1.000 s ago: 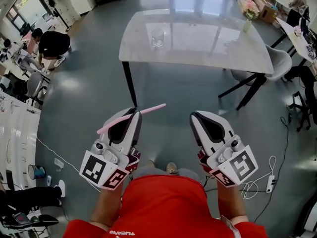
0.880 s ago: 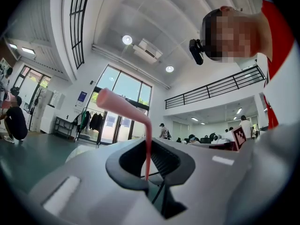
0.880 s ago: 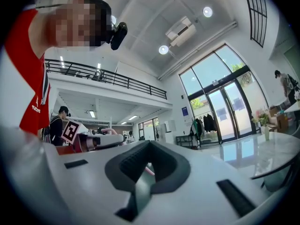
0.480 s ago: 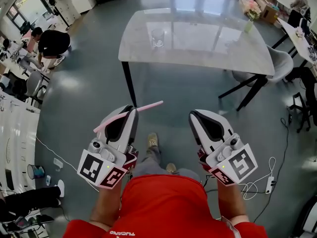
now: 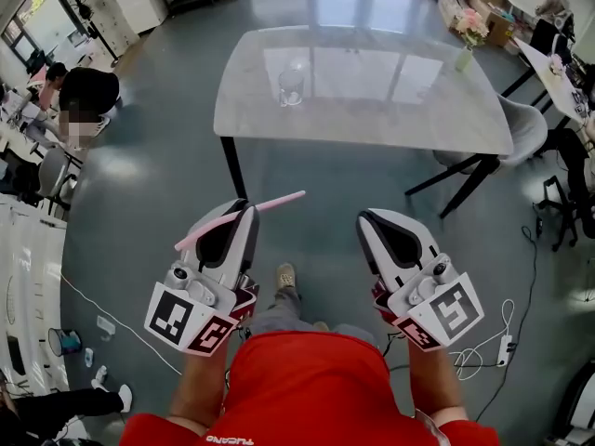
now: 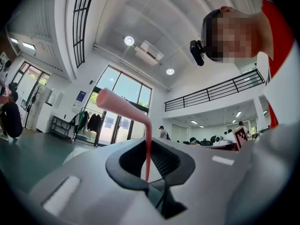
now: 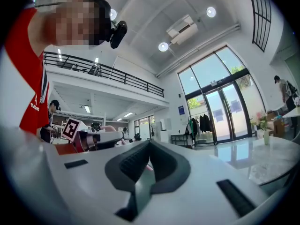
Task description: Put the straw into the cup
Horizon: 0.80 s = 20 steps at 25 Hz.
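Straw (image 5: 279, 201), pink, is gripped crosswise in the jaws of the left gripper (image 5: 244, 210), w/ one end sticking out to each side. In the left gripper view it is seen clamped betw. the pads, its bent upper part tilted up and to the left. The jaws of the right gripper (image 5: 368, 219) are closed on nothing. Both grippers are held side by side, apart, over the grey floor (image 5: 158, 193). Cup (image 5: 291, 82), clear glass, is stood upright on the table (image 5: 372, 126) toward its left end, well ahead of both grippers. Straw is not yet in cup.
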Each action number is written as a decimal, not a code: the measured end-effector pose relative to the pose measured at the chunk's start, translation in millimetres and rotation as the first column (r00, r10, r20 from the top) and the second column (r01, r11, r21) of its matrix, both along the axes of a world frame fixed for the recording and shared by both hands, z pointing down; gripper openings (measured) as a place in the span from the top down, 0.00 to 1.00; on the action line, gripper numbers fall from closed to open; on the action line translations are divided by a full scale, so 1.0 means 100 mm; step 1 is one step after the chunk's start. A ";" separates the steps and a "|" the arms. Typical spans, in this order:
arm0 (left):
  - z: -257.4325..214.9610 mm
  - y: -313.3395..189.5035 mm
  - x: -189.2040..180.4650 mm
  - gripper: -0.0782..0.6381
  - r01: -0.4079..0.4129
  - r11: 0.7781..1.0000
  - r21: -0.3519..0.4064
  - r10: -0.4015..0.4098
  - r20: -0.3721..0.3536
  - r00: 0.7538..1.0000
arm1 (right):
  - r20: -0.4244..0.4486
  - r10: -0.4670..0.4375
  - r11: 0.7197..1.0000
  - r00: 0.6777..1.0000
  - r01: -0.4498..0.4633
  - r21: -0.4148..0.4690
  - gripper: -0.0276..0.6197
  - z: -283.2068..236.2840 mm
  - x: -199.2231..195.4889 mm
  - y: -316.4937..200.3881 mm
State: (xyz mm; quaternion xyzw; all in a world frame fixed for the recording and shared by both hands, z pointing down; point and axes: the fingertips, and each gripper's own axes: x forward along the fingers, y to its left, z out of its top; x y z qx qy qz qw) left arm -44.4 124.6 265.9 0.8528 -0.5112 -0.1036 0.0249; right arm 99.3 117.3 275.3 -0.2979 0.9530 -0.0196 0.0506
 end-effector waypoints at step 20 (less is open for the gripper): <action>0.03 -1.65 -0.97 0.85 -0.106 0.994 0.003 0.106 0.000 0.994 | -0.041 0.125 0.992 0.991 -0.126 -0.023 0.95 0.01 -1.00 -1.58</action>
